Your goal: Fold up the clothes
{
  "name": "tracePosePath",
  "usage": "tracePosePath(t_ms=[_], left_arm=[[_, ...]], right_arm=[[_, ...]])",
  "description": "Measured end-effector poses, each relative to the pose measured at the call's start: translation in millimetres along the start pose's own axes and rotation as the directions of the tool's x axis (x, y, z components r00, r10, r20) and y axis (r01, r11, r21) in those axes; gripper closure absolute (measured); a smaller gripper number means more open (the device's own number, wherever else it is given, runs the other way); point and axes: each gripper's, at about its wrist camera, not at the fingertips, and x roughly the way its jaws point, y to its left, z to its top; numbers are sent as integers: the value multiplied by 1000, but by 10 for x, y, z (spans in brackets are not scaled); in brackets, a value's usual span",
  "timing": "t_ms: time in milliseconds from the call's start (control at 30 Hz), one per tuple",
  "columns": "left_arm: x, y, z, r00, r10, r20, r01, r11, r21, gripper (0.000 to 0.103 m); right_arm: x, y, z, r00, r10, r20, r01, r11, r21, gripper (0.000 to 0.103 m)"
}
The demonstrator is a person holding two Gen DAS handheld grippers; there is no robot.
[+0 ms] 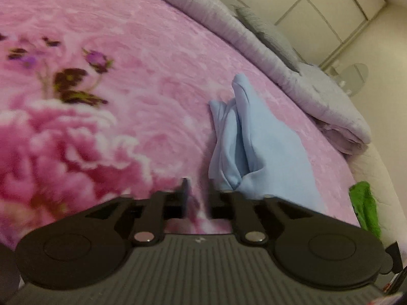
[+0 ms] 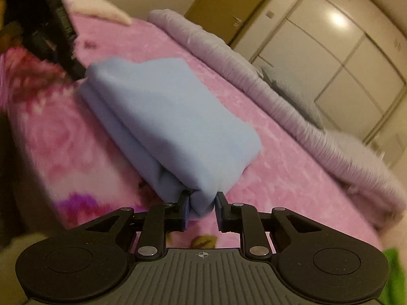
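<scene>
1. The light blue garment (image 2: 168, 117) lies folded into a thick bundle on the pink floral blanket (image 2: 292, 172) that covers the bed; it is the landmark here.
2. The right claw (image 2: 202, 212) is at the near corner of the garment. Its jaws stand a narrow way apart with the bunched corner of blue cloth between them; the cloth touches the inner pads, but the blur leaves it unclear whether it is truly pinched.
3. The left claw (image 1: 197, 198) sits just left of the garment (image 1: 251, 137), low over the blanket (image 1: 127, 50). Its jaws are a small gap apart with only pink blanket showing between them. The right finger's tip is blurred against the blue cloth, so contact cannot be told.
4. In the right wrist view, a dark blurred shape at the garment's far left end is the left claw's body (image 2: 48, 30), cut off by the frame edge.
5. Beyond the garment, a lilac quilt (image 1: 292, 76) lies rolled along the bed's far edge.
6. A green thing (image 1: 365, 208) shows near the bed's edge on the garment's right, partly cut off and too unclear to name.
</scene>
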Motion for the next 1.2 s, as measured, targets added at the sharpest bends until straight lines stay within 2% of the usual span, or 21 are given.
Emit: tracePosePath(t_ms=[67,100,200,333,467,500,600,700,833,967,1133,1200], left_arm=[[-130,-54,31,999,-38,11,39,998,-44,75],[-184,-58,41,998,-68,13,69,995,-76,70],[-139,-55,-2,990,-142,-10,137,968,-212,64],[-23,65,-102,986,-158,-46,134,932,-337,64],[158,107,-109,988,-153,-38,127,917,-377,64],[205,97,-98,988,-150,-35,126,918,-375,64],[261,-24,-66,995,-96,-22,85,955,-283,71],[229,-120,-83,998,-60,-15,56,975,-213,72],[212,-153,-75,999,-48,-17,44,980,-194,72],[186,-202,-81,999,-40,-3,39,991,-127,73],[153,-262,-88,999,-30,15,31,999,-43,81],[140,-286,-91,999,-27,22,27,1000,-9,83]], right_arm=[[-18,-74,38,1000,23,-4,-23,999,48,83],[-34,-94,47,1000,30,-6,-29,998,58,83],[-88,-66,55,1000,23,-4,-23,998,50,83],[-137,-9,54,1000,-1,-5,1,1000,20,83],[-103,16,59,1000,-15,2,15,1000,-2,83],[-81,22,58,1000,-18,3,18,1000,-13,83],[-33,45,52,1000,-21,9,22,999,-36,83],[-21,0,42,1000,-6,11,6,1000,-1,83],[-14,-18,51,1000,-3,11,3,1000,-6,83],[0,-47,68,1000,0,7,0,1000,0,83],[-17,-72,104,1000,7,0,-7,1000,8,83],[-50,-88,119,1000,8,23,-8,1000,16,83]])
